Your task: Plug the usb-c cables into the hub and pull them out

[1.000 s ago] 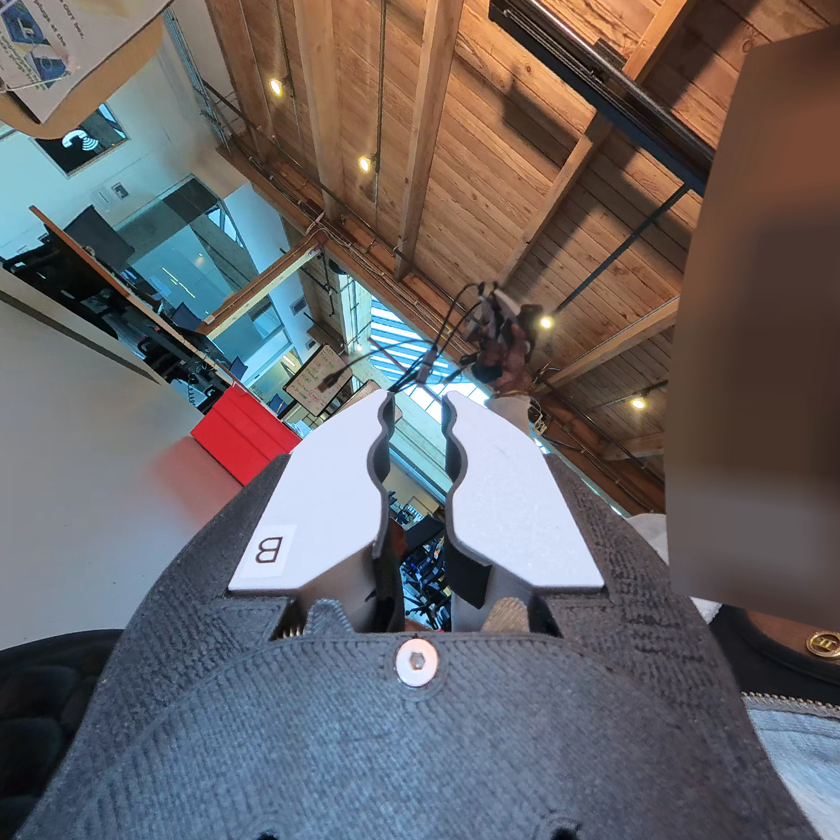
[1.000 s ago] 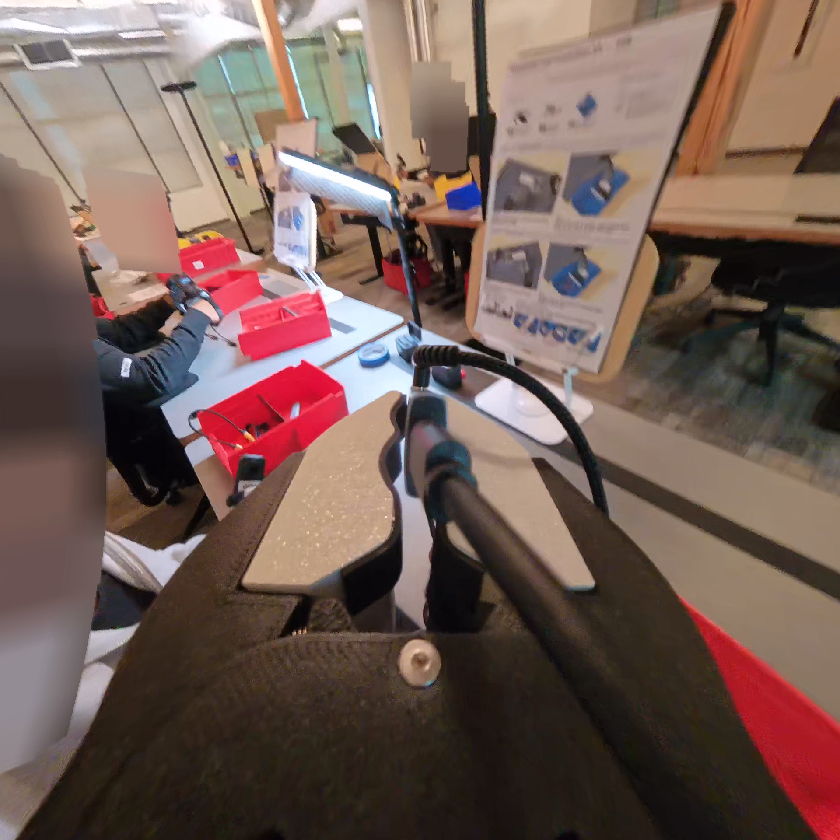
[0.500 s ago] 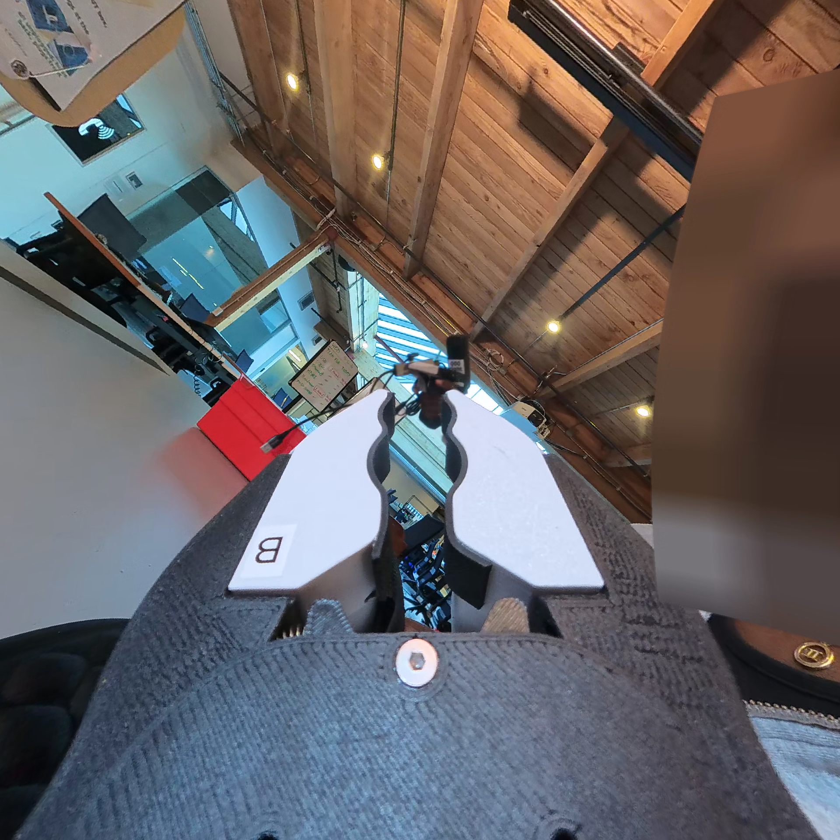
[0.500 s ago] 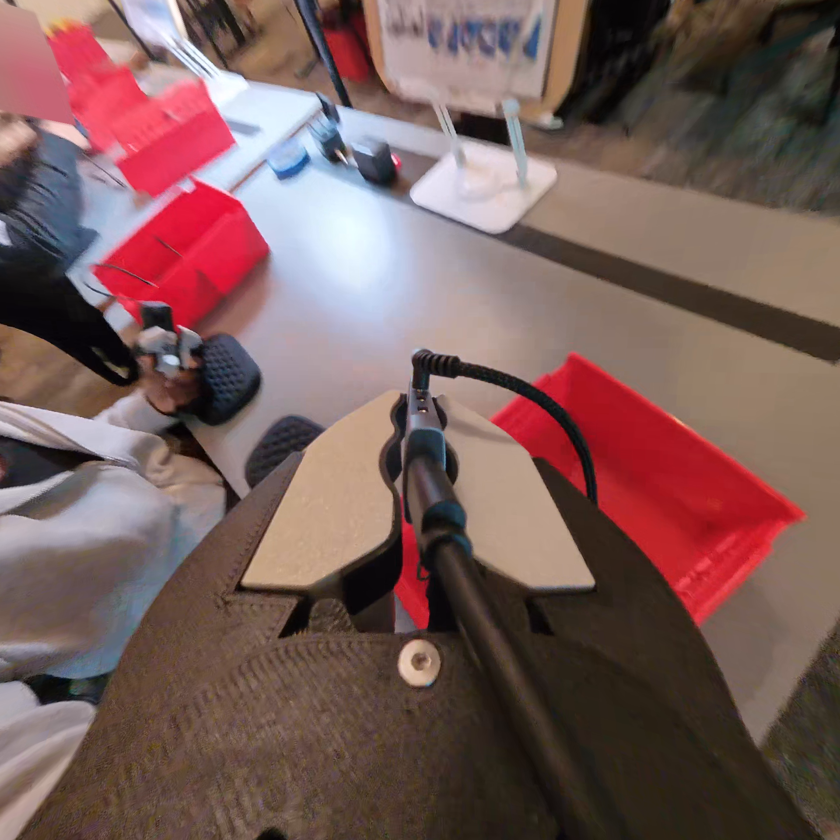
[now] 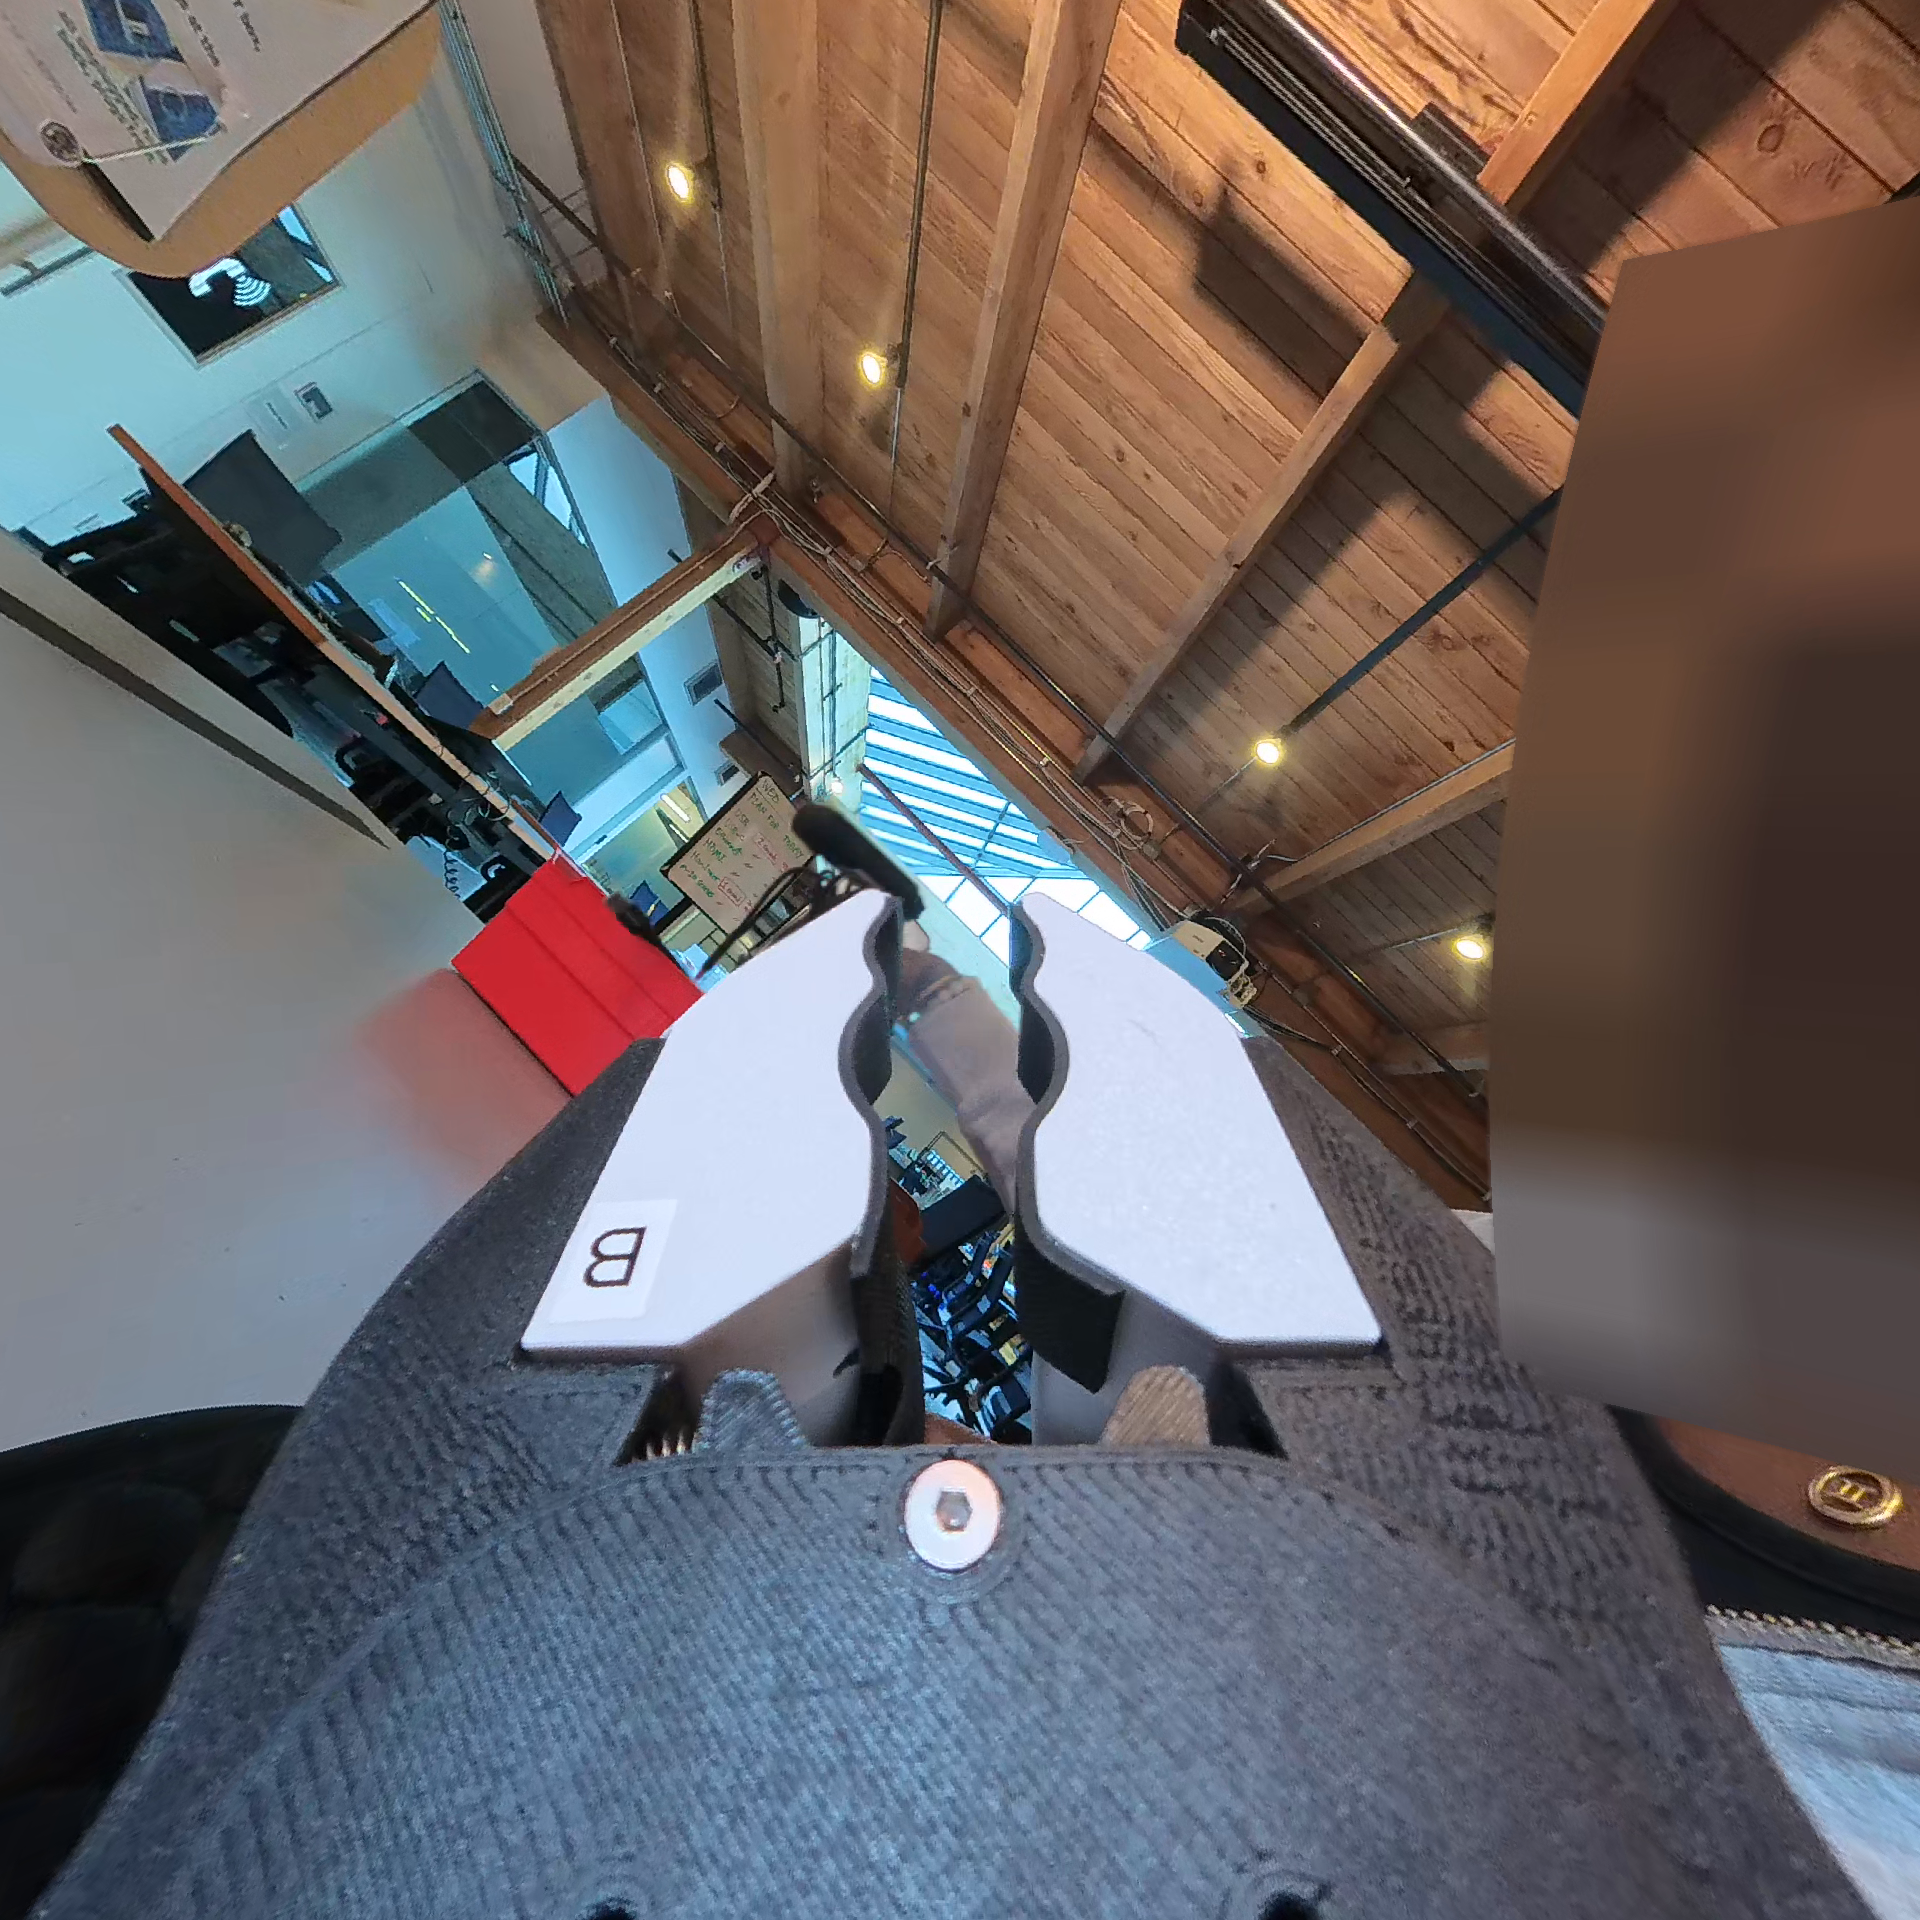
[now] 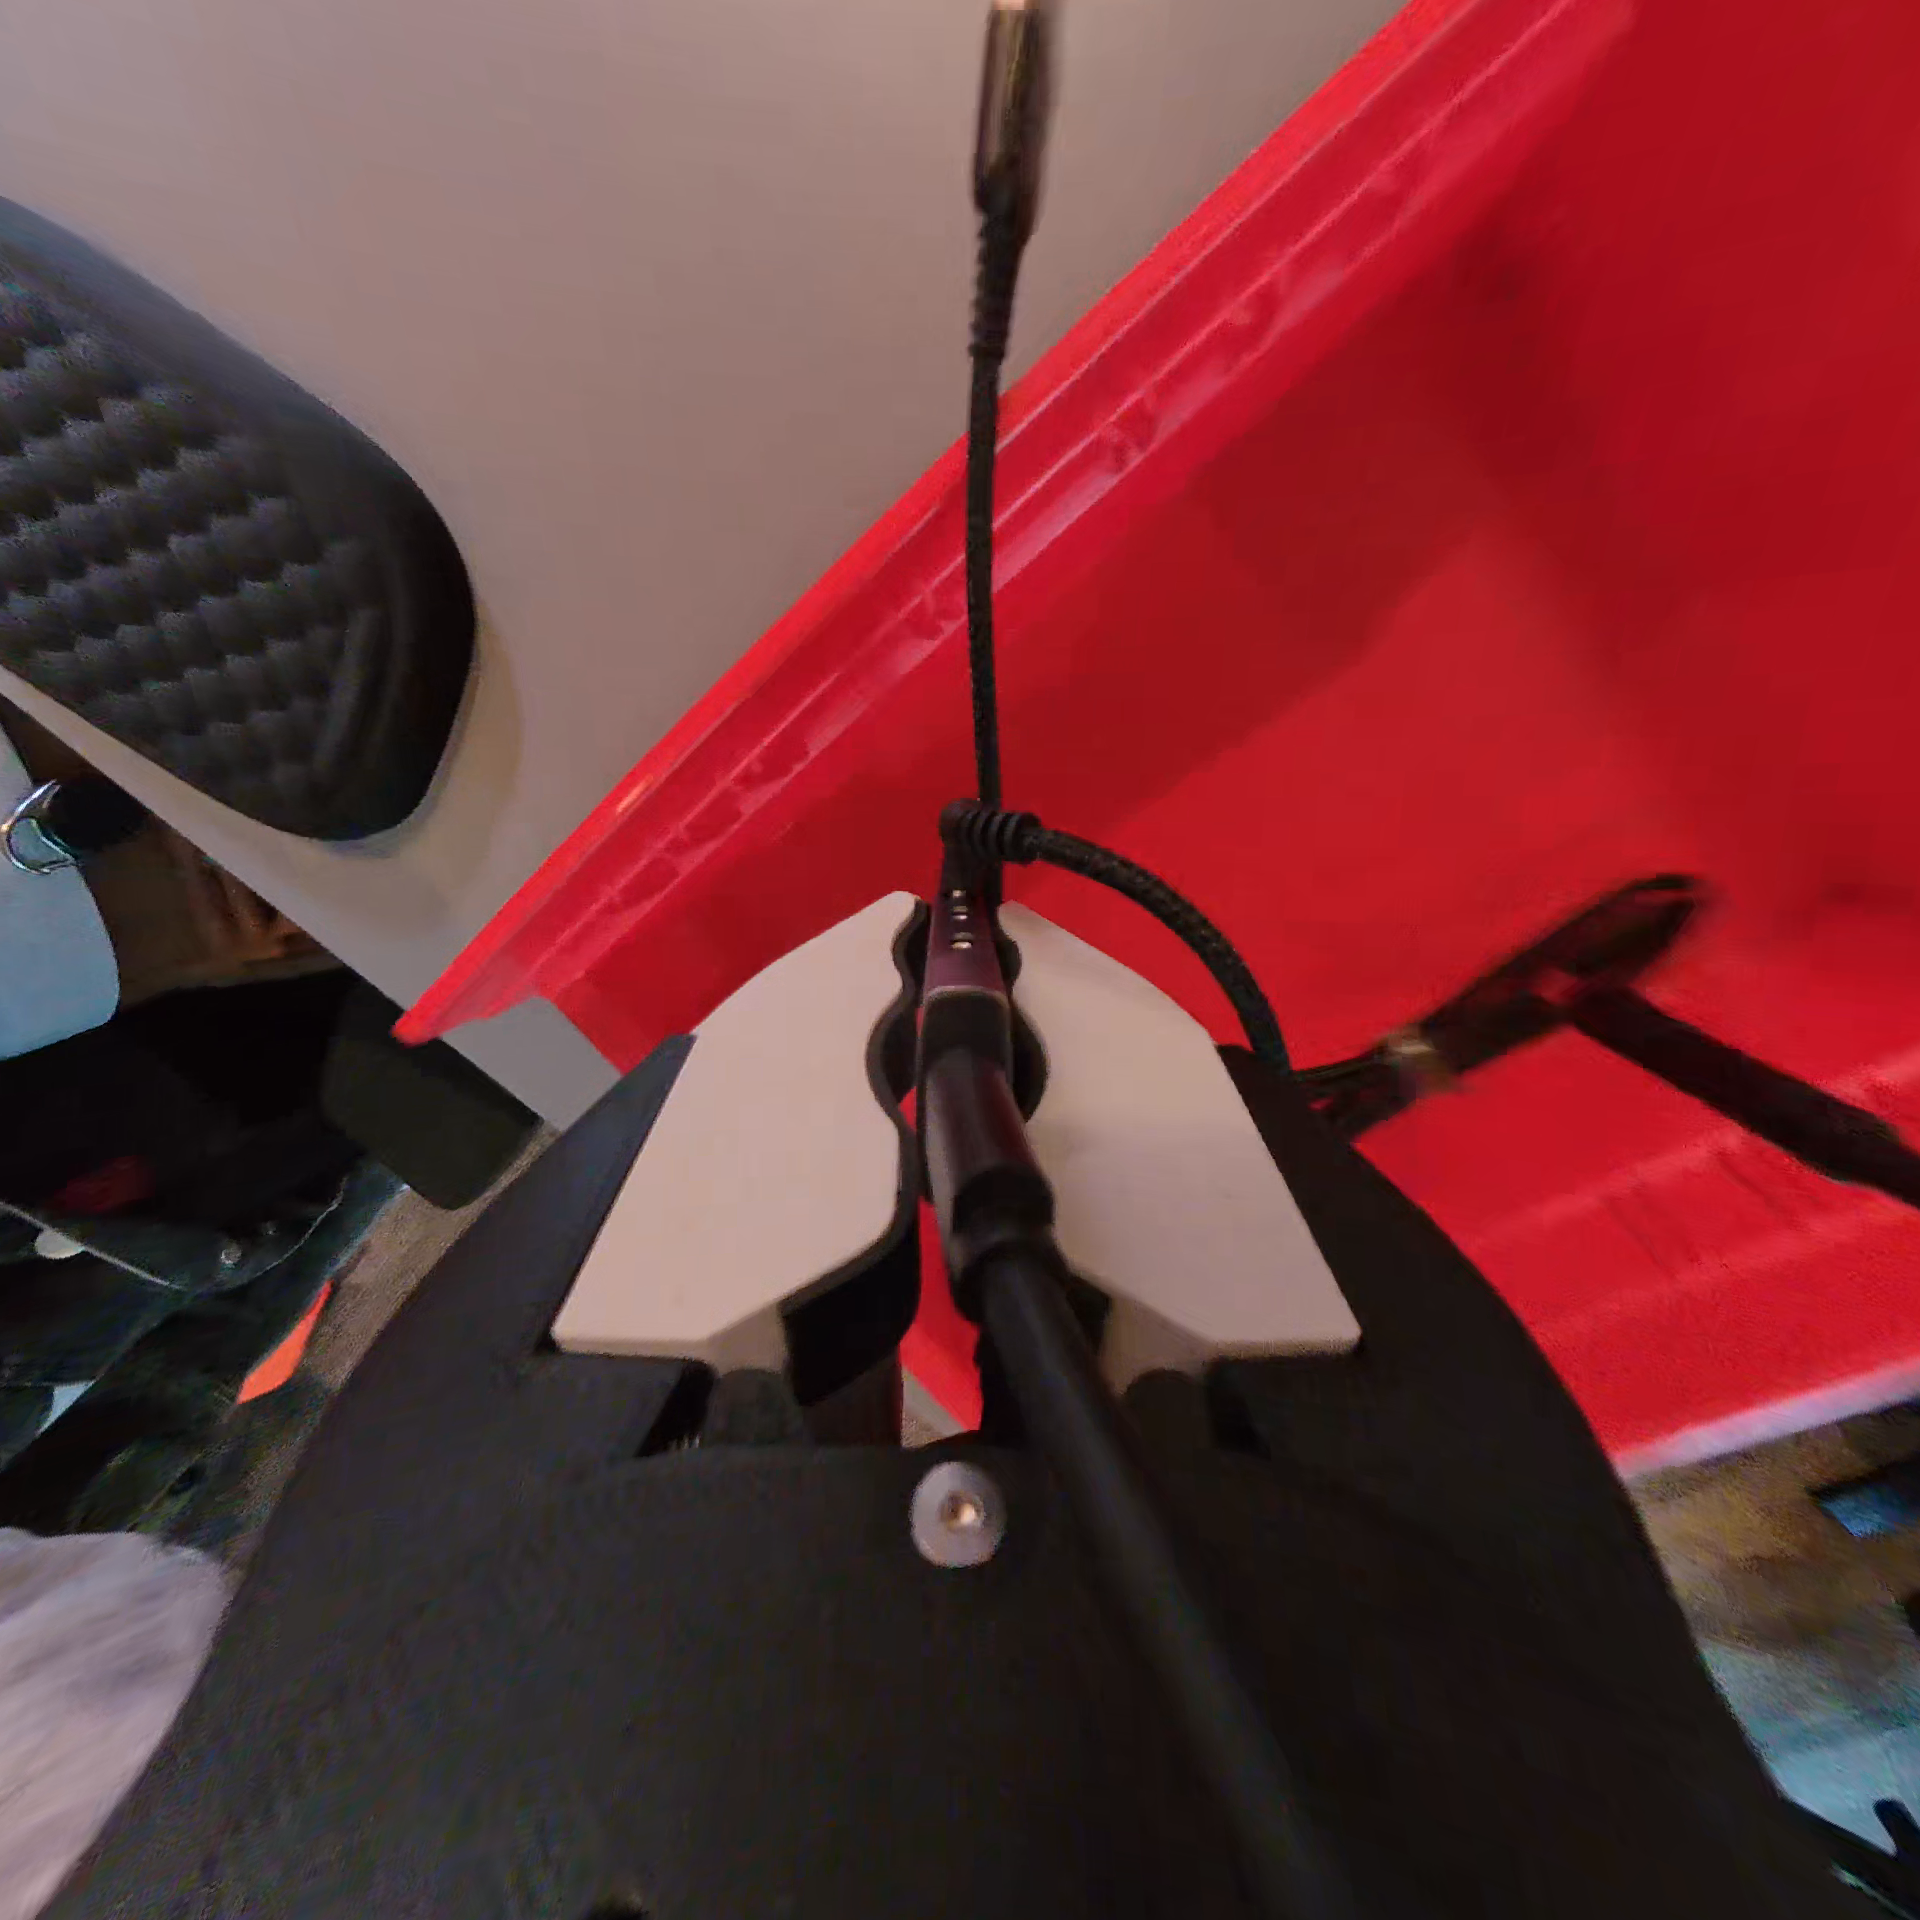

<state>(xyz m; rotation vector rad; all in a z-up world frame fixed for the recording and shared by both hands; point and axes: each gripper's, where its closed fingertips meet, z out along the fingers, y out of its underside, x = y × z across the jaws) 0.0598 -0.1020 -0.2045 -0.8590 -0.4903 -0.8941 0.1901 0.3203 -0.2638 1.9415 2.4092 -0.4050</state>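
Note:
In the right wrist view my right gripper (image 6: 961, 909) is shut on a slim dark metallic hub (image 6: 964, 1013). The hub's thick black lead (image 6: 1049, 1340) runs back towards the camera. A black braided usb-c cable (image 6: 1164, 914) sits with its angled plug in the hub's front end and loops to the right. A second braided strand (image 6: 982, 499) runs to a loose plug (image 6: 1013, 114) at the top edge. My left gripper (image 5: 956, 914) points up at the ceiling. Its jaws stand apart and hold nothing.
A red bin (image 6: 1507, 582) lies under the right gripper, with a blurred dark cable end (image 6: 1558, 977) inside it. A black foam pad (image 6: 208, 520) lies on the grey table (image 6: 623, 260). The bin (image 5: 561, 966) and a grey sleeve (image 5: 966, 1049) show past the left fingers. Across from one pair of fingers to the other is roughly 45 centimeters.
The right gripper has swung down from facing the room to just above the red bin, still holding the hub. The left gripper has hardly moved.

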